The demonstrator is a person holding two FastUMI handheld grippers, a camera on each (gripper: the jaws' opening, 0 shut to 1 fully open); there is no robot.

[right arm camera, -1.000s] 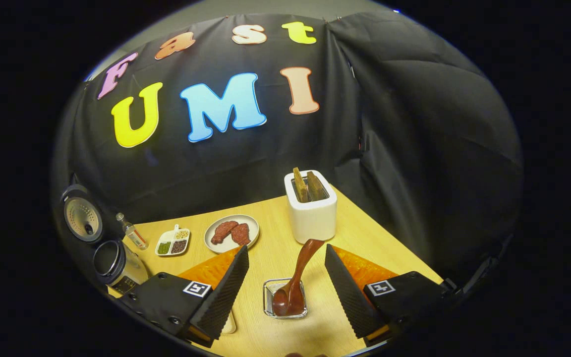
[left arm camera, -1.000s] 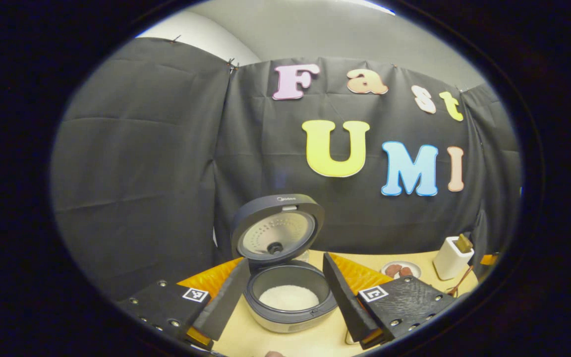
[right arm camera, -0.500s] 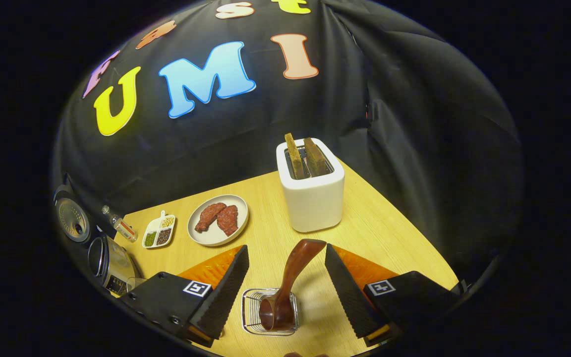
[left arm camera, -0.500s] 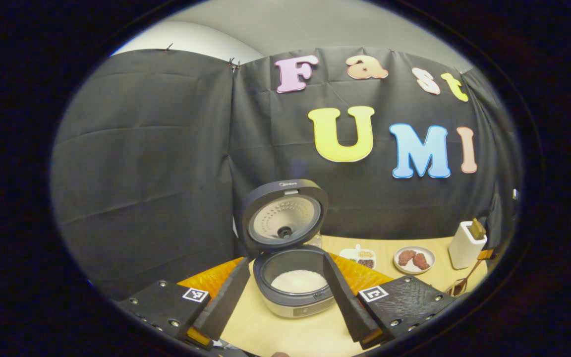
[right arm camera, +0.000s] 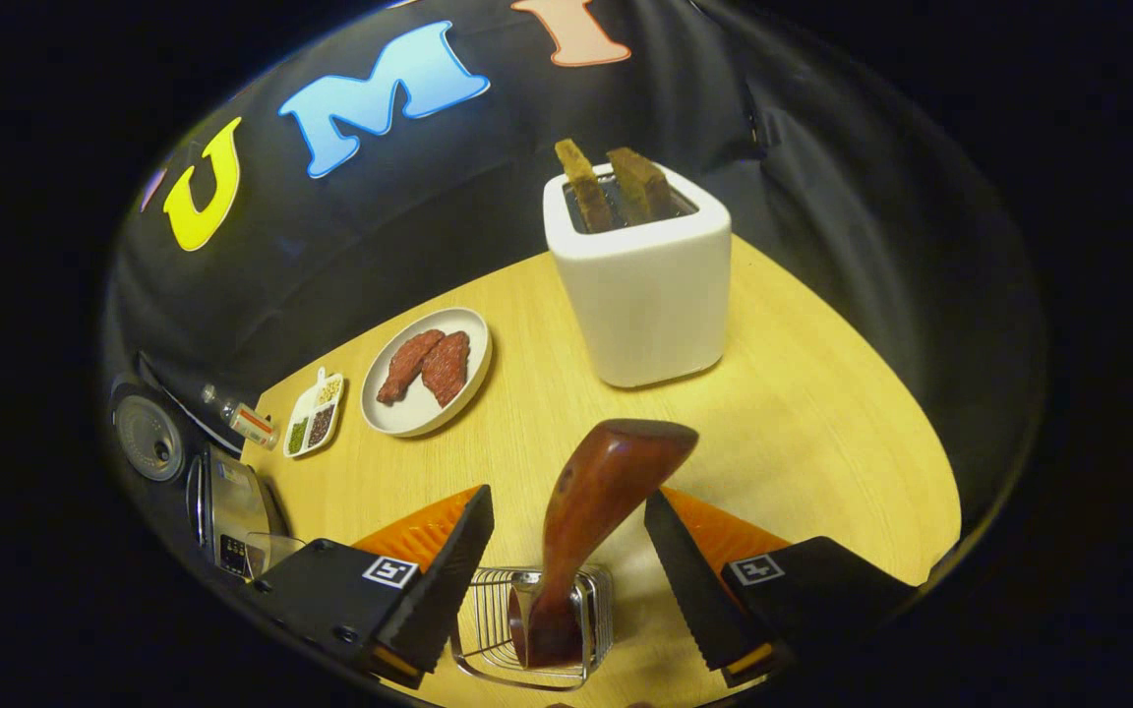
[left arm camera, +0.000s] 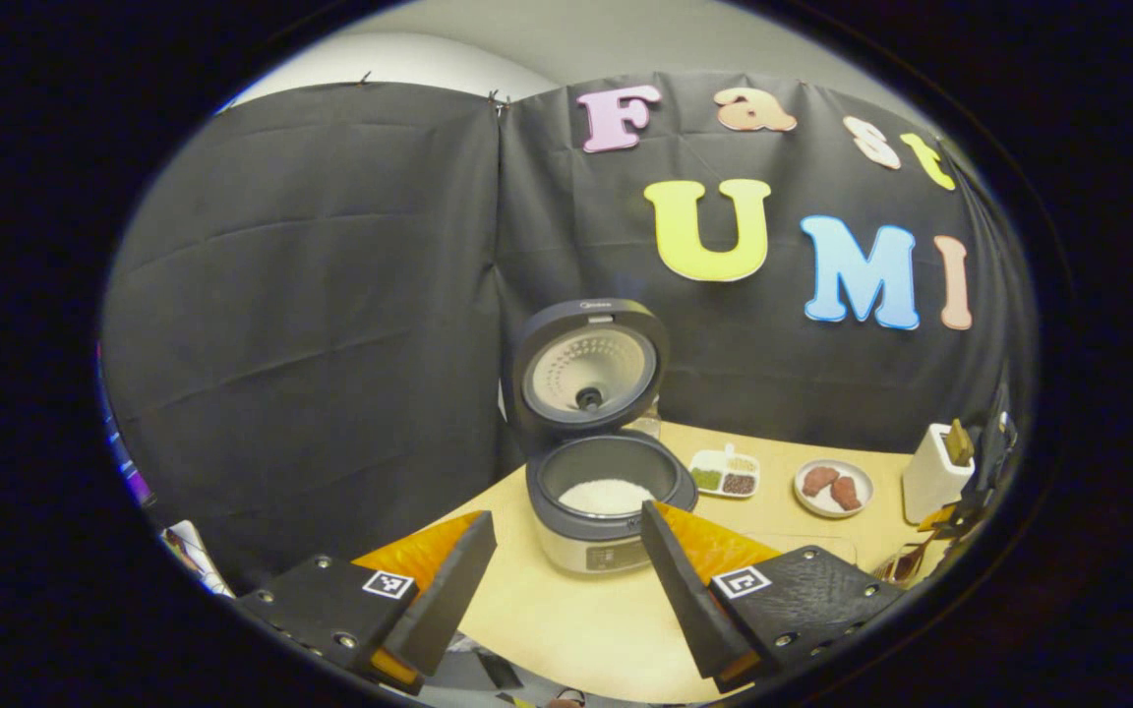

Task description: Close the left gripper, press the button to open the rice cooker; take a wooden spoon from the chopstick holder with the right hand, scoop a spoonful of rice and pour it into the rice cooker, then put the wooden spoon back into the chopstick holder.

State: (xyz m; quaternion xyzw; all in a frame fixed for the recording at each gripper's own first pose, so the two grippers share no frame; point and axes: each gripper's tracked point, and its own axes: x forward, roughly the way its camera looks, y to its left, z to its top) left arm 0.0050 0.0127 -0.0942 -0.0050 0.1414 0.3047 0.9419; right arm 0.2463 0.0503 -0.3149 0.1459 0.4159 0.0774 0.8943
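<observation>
Right gripper (right arm camera: 566, 560) spread astride spoon (right arm camera: 594, 511) in holder (right arm camera: 537, 629), left gripper (left arm camera: 566, 575) spread, cooker (left arm camera: 606, 492) lid up.

The rice cooker (left arm camera: 606, 492) is dark grey on top with a shiny silver body, and the inside of its open lid (left arm camera: 589, 369) is pale silver with rows of little dots. The rice (left arm camera: 607, 495) in the pot is white. The tabletop (right arm camera: 822, 413) is light yellow wood with thin lines. The wooden spoon (right arm camera: 586, 521) is reddish brown and glossy. The chopstick holder (right arm camera: 537, 629) is shiny silver wire. The toaster (right arm camera: 640, 285) is white, with brown toast (right arm camera: 616, 187) in it. The plate (right arm camera: 399, 418) is white with dark red meat (right arm camera: 426, 364). The small tray (right arm camera: 315, 418) is white with green, yellow and dark brown beans.
</observation>
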